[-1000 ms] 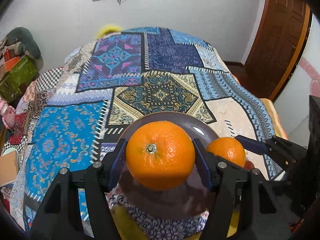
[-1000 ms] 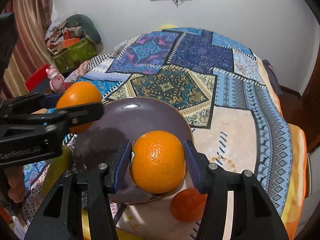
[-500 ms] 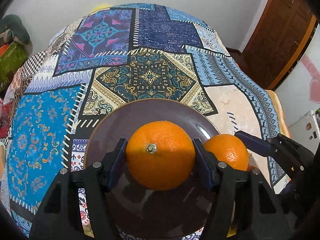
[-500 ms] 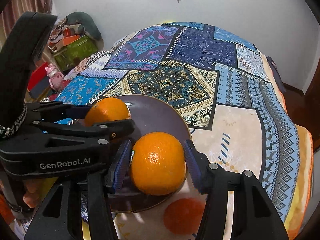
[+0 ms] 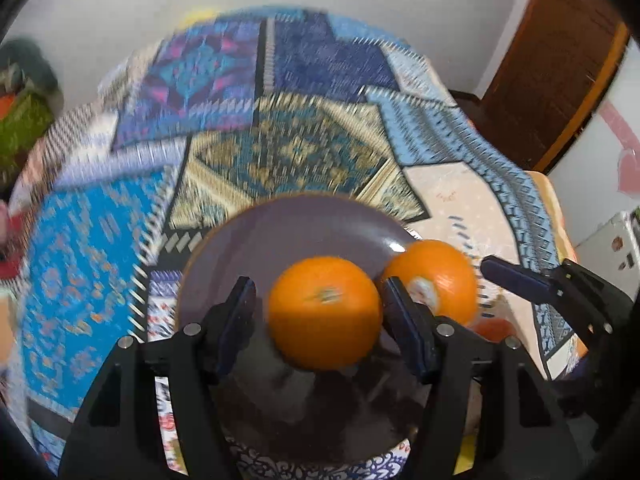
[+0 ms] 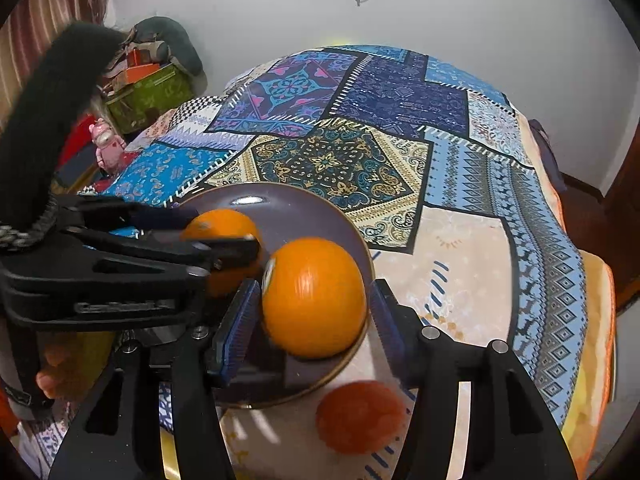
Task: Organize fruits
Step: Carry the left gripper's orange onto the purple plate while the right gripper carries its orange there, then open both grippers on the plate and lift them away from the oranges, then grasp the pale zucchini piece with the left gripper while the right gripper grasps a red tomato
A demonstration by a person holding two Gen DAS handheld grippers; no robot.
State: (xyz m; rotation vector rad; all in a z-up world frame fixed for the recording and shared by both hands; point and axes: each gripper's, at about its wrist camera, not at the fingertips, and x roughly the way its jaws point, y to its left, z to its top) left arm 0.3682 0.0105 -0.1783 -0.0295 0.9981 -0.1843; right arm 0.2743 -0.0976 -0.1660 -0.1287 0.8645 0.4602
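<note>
Both grippers' jaws have spread, releasing two oranges (image 5: 324, 312) (image 6: 314, 298) onto the plate (image 5: 280, 228).

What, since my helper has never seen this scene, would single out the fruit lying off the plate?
On the patchwork cloth sits a dark purple plate with a bright orange and a second orange. Just off its near rim lies the reddish fruit: darker and redder than both, alone on bare cloth.
</note>
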